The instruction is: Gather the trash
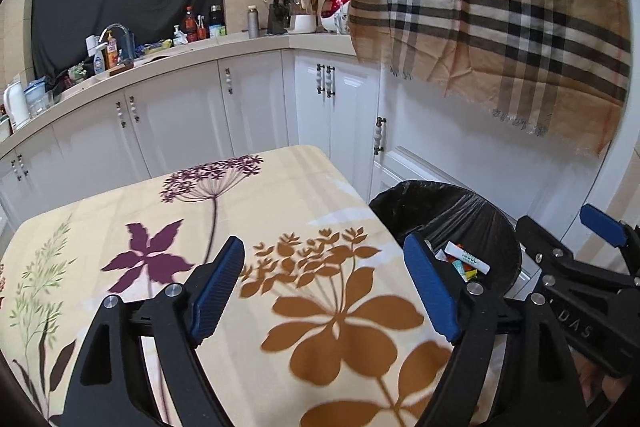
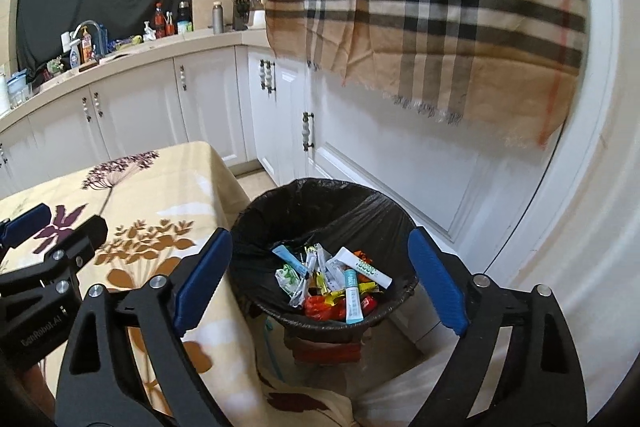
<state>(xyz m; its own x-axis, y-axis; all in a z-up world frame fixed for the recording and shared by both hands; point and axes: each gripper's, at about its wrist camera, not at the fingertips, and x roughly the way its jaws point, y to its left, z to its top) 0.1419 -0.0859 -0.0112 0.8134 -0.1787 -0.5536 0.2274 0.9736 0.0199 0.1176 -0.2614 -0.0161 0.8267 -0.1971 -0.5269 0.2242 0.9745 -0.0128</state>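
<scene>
Trash (image 2: 336,281) lies heaped at the bottom of the black-lined bin (image 2: 280,207) that stands on the floor just beside the table's edge: wrappers in red, yellow and green, small sachets and a couple of white tubes. Nearest the cameras, the right gripper (image 2: 320,283) hangs over the bin with its blue pads spread wide and nothing between them, and the left gripper (image 1: 332,291) hovers above the table with its pads likewise spread and empty. Under the left gripper, the flowered tablecloth (image 1: 280,187) shows no litter on the part in view, though its near and left edges run out of frame. Judging from this, the collecting looks essentially done: what was to be gathered sits in the bin, and neither gripper carries a piece. Farther off, the white cabinets (image 1: 180,115), a cluttered counter (image 1: 168,57) and a hanging plaid cloth (image 2: 440,7) belong to the kitchen and seem no part of the job.
</scene>
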